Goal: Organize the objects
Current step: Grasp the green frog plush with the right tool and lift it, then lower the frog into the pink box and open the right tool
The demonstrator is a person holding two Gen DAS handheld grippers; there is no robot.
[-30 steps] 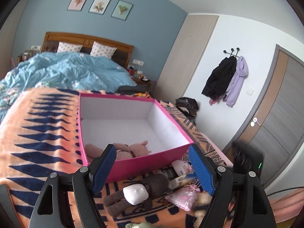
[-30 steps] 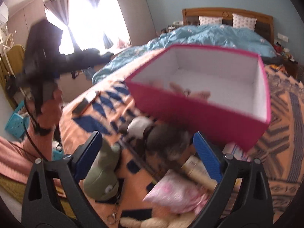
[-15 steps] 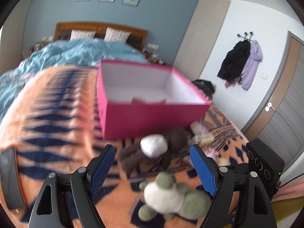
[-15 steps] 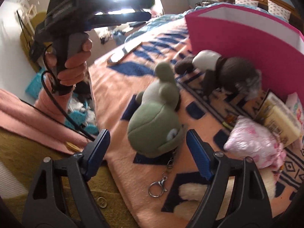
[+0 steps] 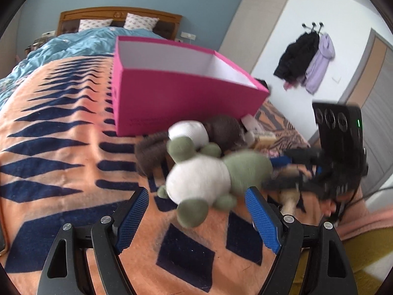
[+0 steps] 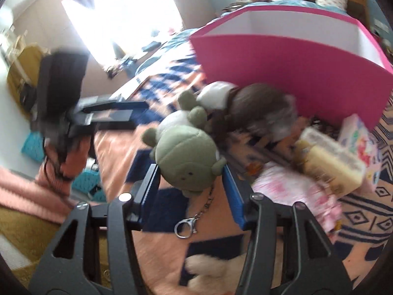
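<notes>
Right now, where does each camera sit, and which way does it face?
Left wrist: on the left gripper, facing the headboard over the frog toy and pink box; the right gripper shows.
Right wrist: on the right gripper, jaws closing around the frog, facing the window; the left gripper shows.
Shared: frog, box, brown toy.

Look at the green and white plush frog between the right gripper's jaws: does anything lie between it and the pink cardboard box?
Yes. A brown and white plush toy lies between the green and white plush frog and the pink cardboard box, against its near wall. The right gripper's jaws are closing around the frog.
</notes>
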